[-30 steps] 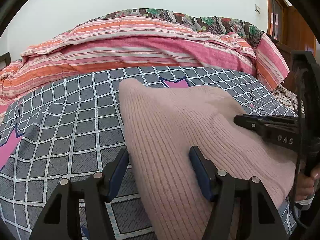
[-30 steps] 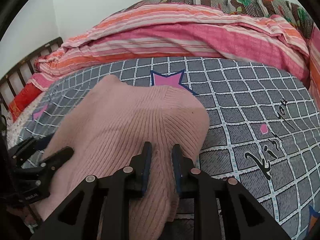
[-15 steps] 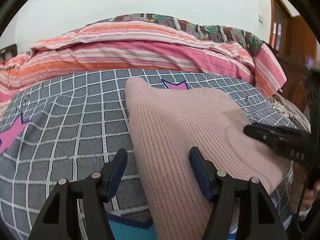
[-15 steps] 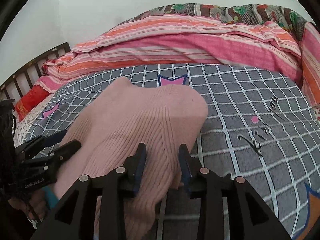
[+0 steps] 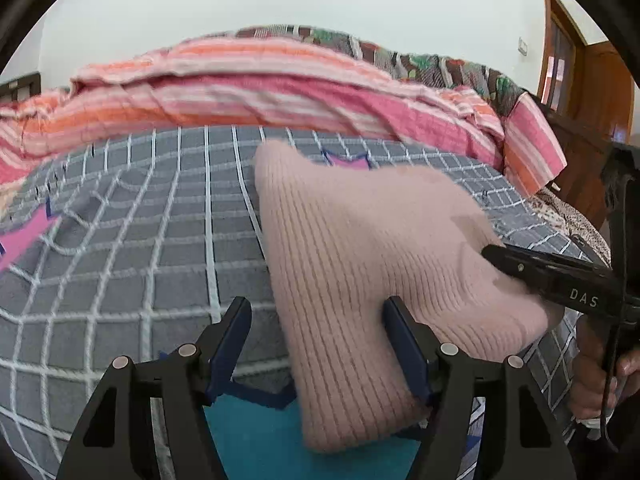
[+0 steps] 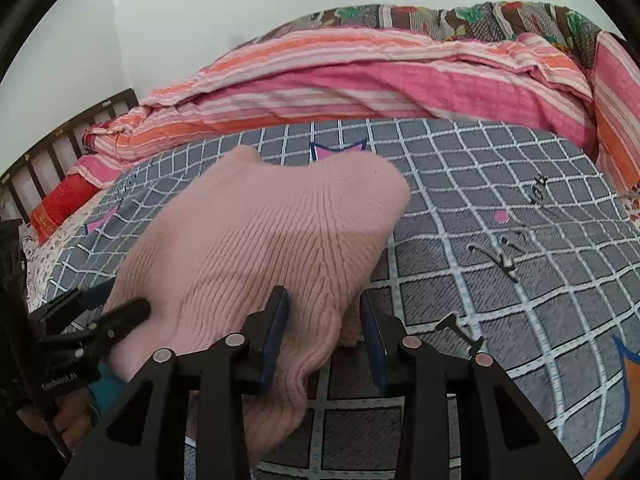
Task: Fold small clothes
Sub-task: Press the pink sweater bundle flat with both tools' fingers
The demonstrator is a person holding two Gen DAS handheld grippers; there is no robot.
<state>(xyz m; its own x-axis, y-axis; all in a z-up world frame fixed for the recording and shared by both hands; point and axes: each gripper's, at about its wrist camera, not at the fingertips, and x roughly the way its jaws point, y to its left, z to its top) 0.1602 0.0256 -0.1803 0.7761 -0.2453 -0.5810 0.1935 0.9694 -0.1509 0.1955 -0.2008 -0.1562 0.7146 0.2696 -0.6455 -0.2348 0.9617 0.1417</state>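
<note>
A pale pink ribbed knit garment [image 5: 360,248] lies on the grey checked bed sheet [image 5: 140,240]; it also shows in the right wrist view [image 6: 272,240]. My left gripper [image 5: 318,344] is open, its jaws wide, with the garment's near left edge lying between them. My right gripper [image 6: 326,328] is open, jaws partly apart, with the garment's near right edge lying loose between them. Each gripper shows at the side of the other's view, the right one [image 5: 560,276] and the left one [image 6: 92,320], both at the garment's near edge.
A pink and orange striped quilt [image 6: 360,80] is piled along the back of the bed. A dark wooden bed rail [image 6: 60,128] stands at the left. A wooden door [image 5: 592,80] is at the far right. A teal patch [image 5: 260,436] of the sheet lies under my left gripper.
My right gripper has opened and let go of the garment's edge. Both grippers have drawn back toward the near edge of the bed. The left gripper stays open.
</note>
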